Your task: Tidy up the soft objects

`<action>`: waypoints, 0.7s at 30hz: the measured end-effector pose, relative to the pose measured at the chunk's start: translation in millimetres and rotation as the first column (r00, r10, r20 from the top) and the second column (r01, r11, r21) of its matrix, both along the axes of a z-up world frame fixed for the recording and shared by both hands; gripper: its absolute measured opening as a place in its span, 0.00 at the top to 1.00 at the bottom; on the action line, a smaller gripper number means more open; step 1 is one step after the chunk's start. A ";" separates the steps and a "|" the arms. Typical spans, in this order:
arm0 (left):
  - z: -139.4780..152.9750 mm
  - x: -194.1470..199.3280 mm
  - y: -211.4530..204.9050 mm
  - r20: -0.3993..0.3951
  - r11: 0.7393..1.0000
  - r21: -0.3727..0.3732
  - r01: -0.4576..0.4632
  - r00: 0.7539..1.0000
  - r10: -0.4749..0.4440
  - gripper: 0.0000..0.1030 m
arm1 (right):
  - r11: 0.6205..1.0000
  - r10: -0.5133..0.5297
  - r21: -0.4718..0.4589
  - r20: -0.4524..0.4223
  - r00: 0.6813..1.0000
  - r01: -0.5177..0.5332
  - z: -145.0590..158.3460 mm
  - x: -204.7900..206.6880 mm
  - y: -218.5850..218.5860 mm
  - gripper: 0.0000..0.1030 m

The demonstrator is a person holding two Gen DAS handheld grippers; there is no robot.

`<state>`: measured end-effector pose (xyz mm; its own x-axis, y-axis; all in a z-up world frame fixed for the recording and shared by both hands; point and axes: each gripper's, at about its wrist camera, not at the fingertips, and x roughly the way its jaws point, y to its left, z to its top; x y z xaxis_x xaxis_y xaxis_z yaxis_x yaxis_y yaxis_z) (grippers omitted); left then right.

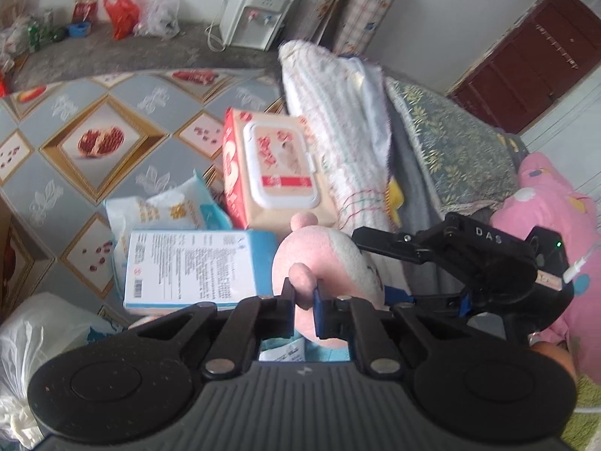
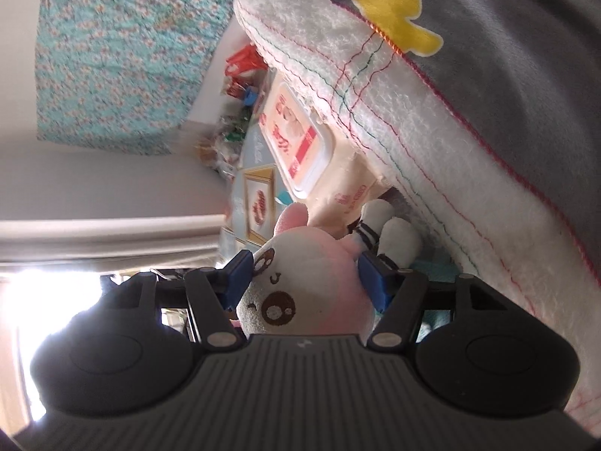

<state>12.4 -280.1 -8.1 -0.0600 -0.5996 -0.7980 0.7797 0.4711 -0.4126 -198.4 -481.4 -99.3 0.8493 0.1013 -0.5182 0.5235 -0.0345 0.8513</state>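
Both claws grip the same pink-and-white plush bunny (image 2: pixel 300 285). The right claw (image 2: pixel 306 282) has its blue pads (image 2: pixel 238 276) pressed to either side of the bunny's head, face w/ brown eyes turned toward the camera. In the left wrist view the left claw (image 1: pixel 303 302) is nearly closed, pinching a small pink nub of the plush, ear or limb, can't tell which. The right claw's black body comes in from the right and clasps the toy's head.

The bunny sits just in front of a wet-wipes pack (image 1: pixel 276 167) w/ white flip lid, beside a blue-and-white tissue box (image 1: pixel 195 267). Right of the wipes, touching them, lies a rolled white towel (image 1: pixel 330 120) w/ red and green stitched lines. All rest on a pomegranate-print surface (image 1: pixel 101 143). A water dispenser (image 1: pixel 255 15) stands far back.
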 end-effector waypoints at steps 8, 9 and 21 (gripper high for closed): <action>29.1 5.1 22.1 0.008 0.995 -0.091 0.045 0.999 -0.045 0.91 | 0.996 -0.085 0.020 0.066 0.994 0.083 27.0 -8.7 26.5 0.41; 33.1 7.7 26.8 0.008 0.994 -0.099 0.049 0.999 -0.049 0.91 | 0.996 -0.089 0.016 0.073 0.993 0.088 32.3 -7.1 32.0 0.41; 98.1 81.2 120.7 0.085 0.989 -0.146 0.020 0.996 -0.008 0.91 | 0.995 -0.088 0.071 0.196 0.977 0.075 79.1 84.6 117.1 0.40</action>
